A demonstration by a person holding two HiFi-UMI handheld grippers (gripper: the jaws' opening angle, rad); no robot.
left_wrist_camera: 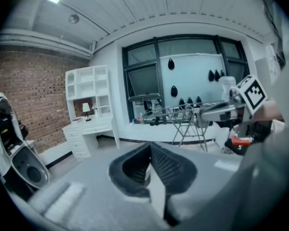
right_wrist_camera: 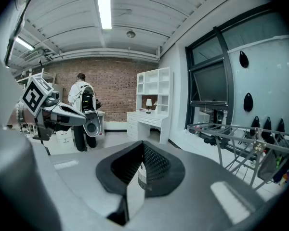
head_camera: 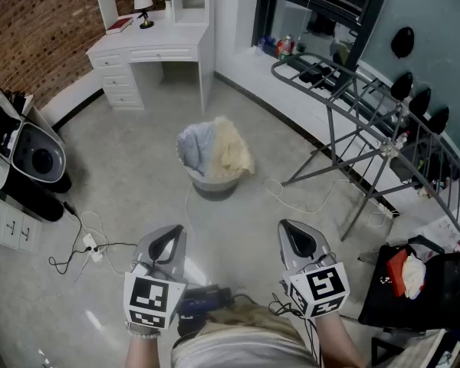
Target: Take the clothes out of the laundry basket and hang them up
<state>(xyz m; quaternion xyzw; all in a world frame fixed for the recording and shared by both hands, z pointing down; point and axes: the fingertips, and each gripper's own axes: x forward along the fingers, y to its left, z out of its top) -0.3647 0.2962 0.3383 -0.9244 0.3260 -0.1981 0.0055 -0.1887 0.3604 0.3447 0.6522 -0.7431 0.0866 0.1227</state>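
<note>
I haven't started: left gripper and right gripper are both closed and empty, well short of the basket holding the clothes. Next I should reach forward, open and grab one.

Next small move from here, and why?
Probably reach the right gripper forward toward the basket, opening its jaws on the way. It and the left gripper are both shut and empty, held short of the basket, and the clothes lie heaped in it.
</note>
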